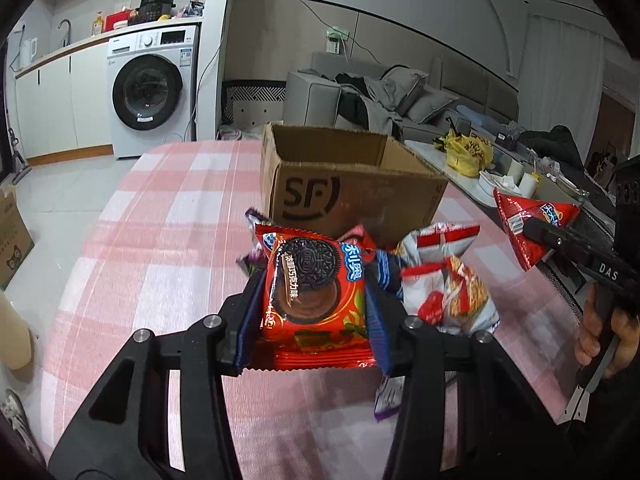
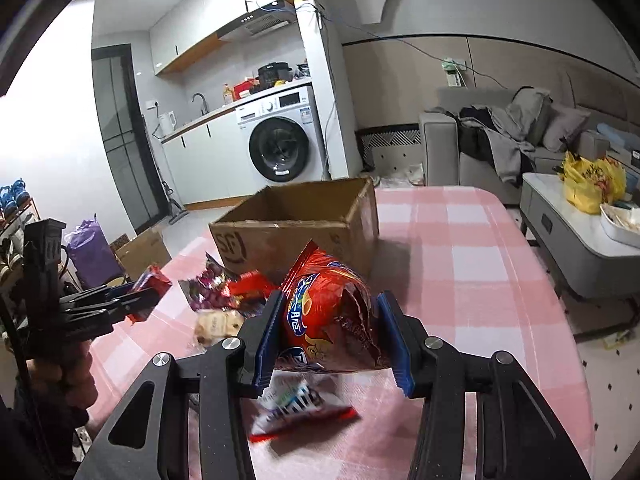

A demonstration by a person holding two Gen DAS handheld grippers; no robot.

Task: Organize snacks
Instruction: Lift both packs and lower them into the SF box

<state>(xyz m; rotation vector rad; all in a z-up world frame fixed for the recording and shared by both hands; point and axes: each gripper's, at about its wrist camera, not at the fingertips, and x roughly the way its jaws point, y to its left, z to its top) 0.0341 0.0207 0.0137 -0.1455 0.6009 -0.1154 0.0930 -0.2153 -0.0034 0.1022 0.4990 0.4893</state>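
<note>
**Two packets held above a checked table**

Left wrist view. A pink-and-white checked tablecloth point(image 1: 168, 216) covers the table; behind it stand a washing machine point(image 1: 152, 92) and a grey sofa point(image 1: 384, 92). An open cardboard box point(image 1: 344, 184) marked SF sits on the cloth. My left gripper point(image 1: 314, 300) is clamped on a red Oreo packet point(image 1: 316, 284), which stands upright between the blue pads, in front of the box. A heap of loose snacks point(image 1: 444, 280) lies just right of it. At the right edge my right gripper point(image 1: 532, 232) pinches a red chip bag point(image 1: 532, 228), raised clear of the cloth.

Right wrist view. The same cloth point(image 2: 472, 240), box point(image 2: 296, 224) and washing machine point(image 2: 284, 144) appear. My right gripper point(image 2: 332, 336) is closed on the crumpled chip bag point(image 2: 332, 312), near the box's front wall. Blurred snacks point(image 2: 224, 300) lie on the cloth below and to the left. My left gripper point(image 2: 148, 292), at the left edge, grips the red packet point(image 2: 154, 280).
</note>
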